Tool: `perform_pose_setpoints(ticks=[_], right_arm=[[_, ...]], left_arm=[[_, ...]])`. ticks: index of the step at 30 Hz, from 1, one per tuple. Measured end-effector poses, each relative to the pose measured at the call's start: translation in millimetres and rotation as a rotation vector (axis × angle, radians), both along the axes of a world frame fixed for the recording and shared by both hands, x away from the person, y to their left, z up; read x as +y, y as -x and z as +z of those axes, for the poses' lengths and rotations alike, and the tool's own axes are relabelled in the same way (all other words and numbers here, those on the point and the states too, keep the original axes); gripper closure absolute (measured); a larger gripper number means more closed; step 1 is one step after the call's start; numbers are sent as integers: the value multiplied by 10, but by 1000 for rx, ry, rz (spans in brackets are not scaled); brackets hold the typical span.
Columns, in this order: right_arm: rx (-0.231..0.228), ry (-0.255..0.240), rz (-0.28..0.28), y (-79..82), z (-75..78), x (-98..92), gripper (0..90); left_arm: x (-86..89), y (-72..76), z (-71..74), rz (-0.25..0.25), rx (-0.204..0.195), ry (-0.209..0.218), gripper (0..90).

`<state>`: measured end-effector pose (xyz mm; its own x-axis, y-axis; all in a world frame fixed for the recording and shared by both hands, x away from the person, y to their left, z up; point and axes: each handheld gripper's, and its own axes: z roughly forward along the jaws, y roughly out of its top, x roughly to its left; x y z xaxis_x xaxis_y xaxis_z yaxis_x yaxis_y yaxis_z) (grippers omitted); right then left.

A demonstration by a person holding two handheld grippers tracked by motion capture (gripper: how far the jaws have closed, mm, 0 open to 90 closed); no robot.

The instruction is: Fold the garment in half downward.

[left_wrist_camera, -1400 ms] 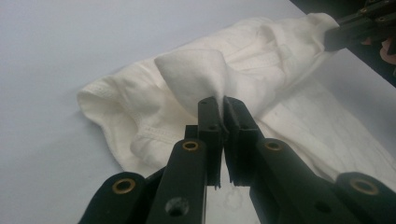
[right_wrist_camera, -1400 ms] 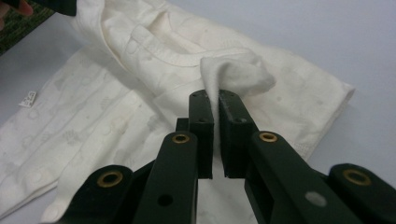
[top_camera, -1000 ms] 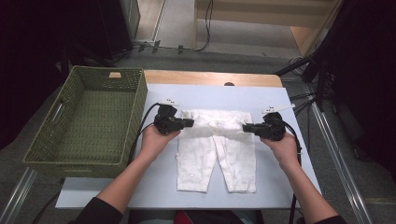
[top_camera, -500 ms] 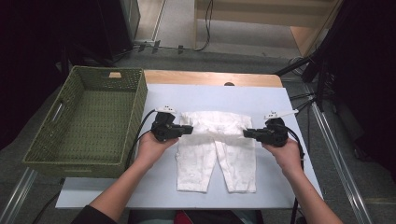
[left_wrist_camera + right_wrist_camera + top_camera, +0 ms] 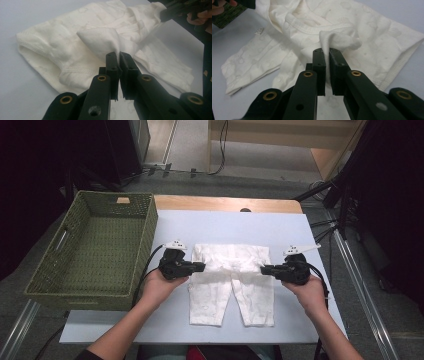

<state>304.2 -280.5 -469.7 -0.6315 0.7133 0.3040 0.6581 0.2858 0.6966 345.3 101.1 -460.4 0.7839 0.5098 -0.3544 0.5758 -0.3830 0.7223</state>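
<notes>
A pair of small white trousers lies on the pale blue table top, legs toward the person. My left gripper is shut on a pinch of cloth at the garment's left side, seen close up in the left gripper view with the cloth bunched between the jaws of the left gripper. My right gripper is shut on the right side; in the right gripper view a fold of the cloth rises from the right gripper. The waist part is lifted and doubled over toward the legs.
A green woven basket stands at the table's left, with nothing inside. A wooden strip runs along the far edge. Dark stands and cables lie on the floor beyond. Bare table top lies behind the garment and on its right.
Both grippers have drawn toward the person, carrying the pinched waist part of the trousers with them over the legs. Both grips stay the same.
</notes>
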Motion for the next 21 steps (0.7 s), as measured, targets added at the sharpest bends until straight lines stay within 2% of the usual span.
perform_pose_setpoints(ticks=[8,21], right_arm=[[-1,0,6,123,12,-26,819],[5,-4,8,291,9,-61,820]], left_arm=[[55,101,35,-6,-3,13,861],[120,251,23,-29,5,-6,862]])
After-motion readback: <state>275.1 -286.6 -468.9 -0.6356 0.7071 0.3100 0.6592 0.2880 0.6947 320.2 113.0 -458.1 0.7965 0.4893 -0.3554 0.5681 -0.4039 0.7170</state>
